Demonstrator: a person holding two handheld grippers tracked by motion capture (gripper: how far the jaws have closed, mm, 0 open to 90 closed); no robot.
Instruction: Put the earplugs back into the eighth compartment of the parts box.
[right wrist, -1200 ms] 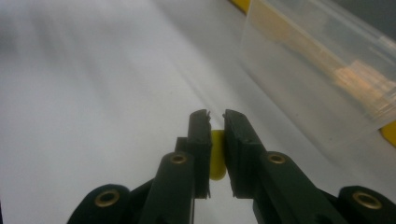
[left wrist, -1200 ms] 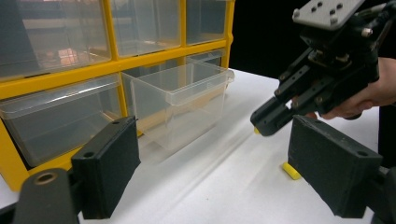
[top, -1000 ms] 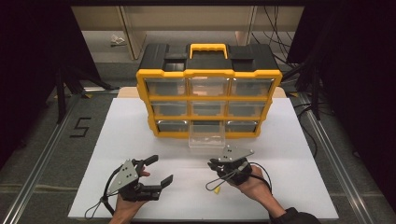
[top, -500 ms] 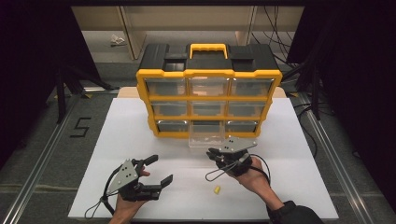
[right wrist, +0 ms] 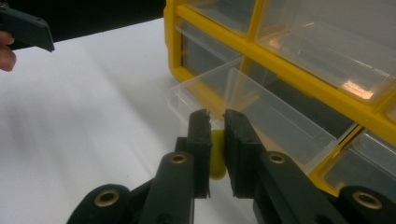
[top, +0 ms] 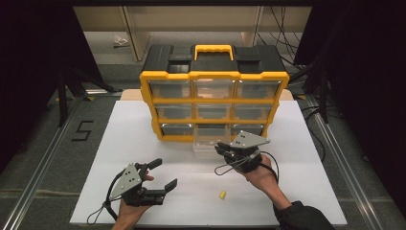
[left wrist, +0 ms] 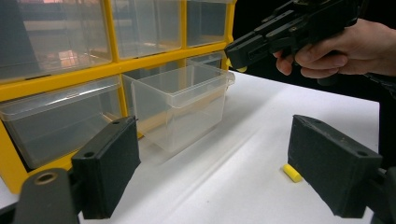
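Right hand-held gripper (top: 223,149) is positioned at the front edge of the clear plastic drawer (top: 209,142) that is pulled out from the bottom row, middle column, of the yellow-and-black plastic organiser cabinet (top: 213,93). Its two black jaws are closed on a small yellow cylindrical piece (right wrist: 217,161), which sits between the pads just before the drawer rim in the right gripper view. The person's right hand (top: 261,175) holds this tool from behind, with a dark sleeve (top: 302,218) at the wrist.

Left hand-held gripper (top: 163,174) rests low over the near left part of the white counter (top: 124,143), held by the left hand (top: 128,213). Its jaws stand wide apart with nothing between them. In the left gripper view the two black pads (left wrist: 109,165) frame the open drawer and the counter surface.

A second small yellow cylindrical piece (top: 222,194) lies loose on the counter, between the two grippers and nearer the person than the drawer, well apart from the cabinet. In the left gripper view it lies just beside the right-hand pad.

The cabinet stands upright at the far middle of the counter, with a yellow carry handle (top: 213,49) on top. Its other clear drawers are pushed in. Whether the open drawer holds anything cannot be determined
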